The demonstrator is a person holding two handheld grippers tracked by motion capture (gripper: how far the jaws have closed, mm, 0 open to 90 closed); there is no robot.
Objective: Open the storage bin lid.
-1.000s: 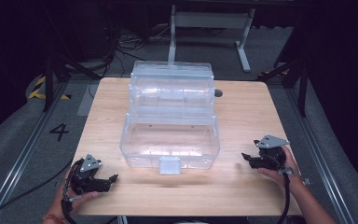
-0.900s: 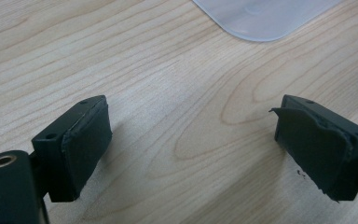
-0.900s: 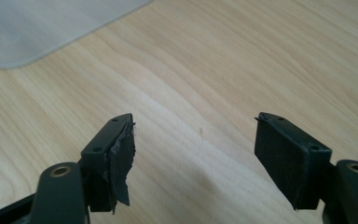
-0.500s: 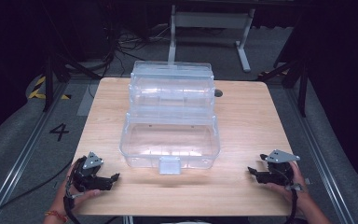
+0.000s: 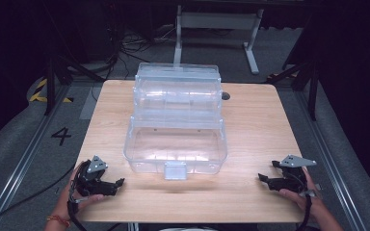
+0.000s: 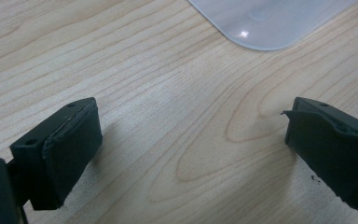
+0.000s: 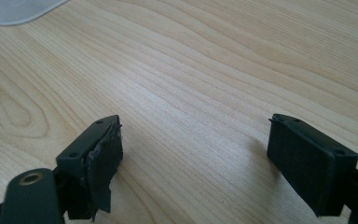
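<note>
The clear plastic box (image 5: 176,139) sits mid-table, lid open, tipped back toward the far edge, latch tab facing you. It lies between yr two grippers and further forward, well apart from both. Yr left gripper (image 5: 117,183) rests near the front left corner of the wooden table (image 5: 255,125), jaws pointing right toward the box; in the left gripper view, a rounded corner of the box (image 6: 265,23) shows past the jaws w/ bare wood betw. Jaws wide, just been opening, nothing betw them. Yr right gripper (image 5: 263,179) sits near the front right corner, pointing left; jaws also wide, just been opening, nothing held. Box corner (image 7: 14,10) shows top left in the right gripper view. Count: 1 box, 1 table, 2 grippers.
</note>
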